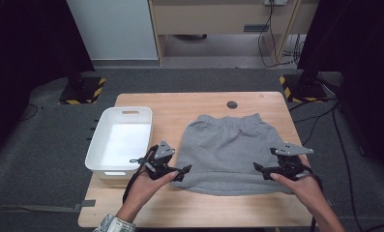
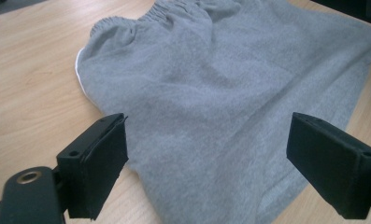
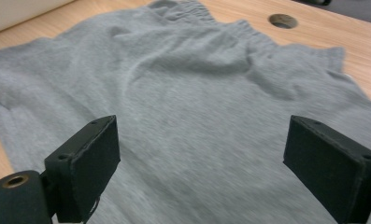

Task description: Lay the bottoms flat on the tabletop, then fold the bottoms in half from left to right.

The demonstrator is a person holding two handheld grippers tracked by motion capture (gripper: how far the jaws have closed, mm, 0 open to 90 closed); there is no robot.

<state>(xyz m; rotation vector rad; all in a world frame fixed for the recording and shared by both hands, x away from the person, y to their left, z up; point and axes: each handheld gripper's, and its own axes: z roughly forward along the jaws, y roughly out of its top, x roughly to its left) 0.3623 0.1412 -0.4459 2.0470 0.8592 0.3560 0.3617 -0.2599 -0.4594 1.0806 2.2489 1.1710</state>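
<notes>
Near hem of the grey shorts point(image 1: 226, 152) partly hidden behind my grippers in the high view; waistband cut off at the top edge in the left gripper view. White bin point(image 1: 120, 140) sits left of the shorts on the tabletop point(image 1: 189, 104) — nothing visible inside. Shorts lie flat mid-tabletop, waistband away from me, soft grey fleece, slightly rumpled, thin white trim at one side. My left gripper point(image 1: 180, 171) at the near left corner, my right gripper point(image 1: 259, 169) at the near right corner — both spread wide, holding nothing.
</notes>
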